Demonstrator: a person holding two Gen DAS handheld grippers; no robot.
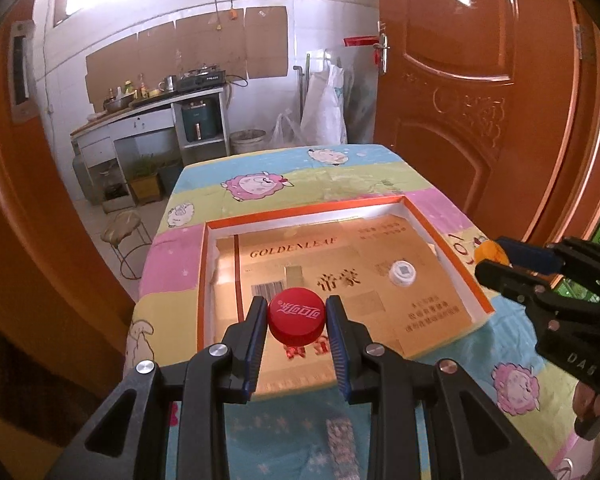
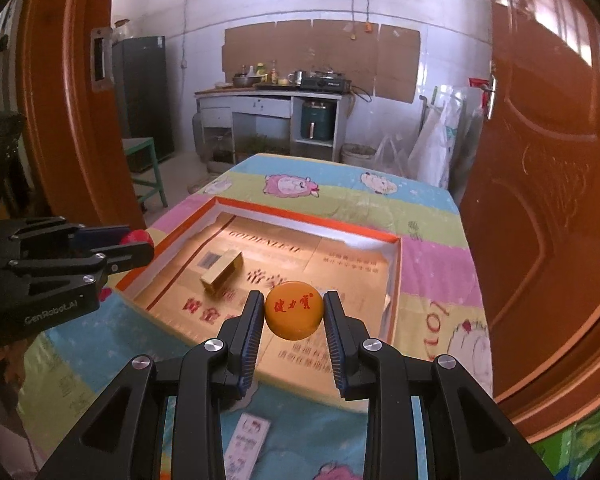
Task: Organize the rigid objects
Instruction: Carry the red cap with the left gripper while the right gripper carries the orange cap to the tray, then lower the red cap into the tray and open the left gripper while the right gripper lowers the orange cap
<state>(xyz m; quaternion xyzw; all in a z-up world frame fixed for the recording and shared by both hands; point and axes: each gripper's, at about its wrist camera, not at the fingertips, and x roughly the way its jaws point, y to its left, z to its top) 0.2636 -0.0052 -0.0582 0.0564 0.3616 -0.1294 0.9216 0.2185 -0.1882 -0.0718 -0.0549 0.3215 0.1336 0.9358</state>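
Note:
My left gripper [image 1: 297, 312] is shut on a red bottle cap [image 1: 297, 313] and holds it above the near edge of a shallow orange-rimmed box [image 1: 300, 215]. My right gripper [image 2: 294, 314] is shut on an orange bottle cap [image 2: 294, 315], also over the box's near edge [image 2: 308, 218]. A white cap [image 1: 402, 272] lies inside the box on its gold cardboard floor. A small gold carton [image 2: 222, 271] lies inside the box at the left. Each gripper shows in the other's view: the right gripper [image 1: 496, 258] with its orange cap, the left gripper [image 2: 138, 242] with its red cap.
The box sits on a table with a pastel sheep-print cloth [image 1: 260, 184]. A printed card [image 2: 246, 440] lies on the cloth near the front edge. An orange-brown door [image 1: 480, 100] stands close at the right. A stool [image 1: 126, 226] stands left of the table.

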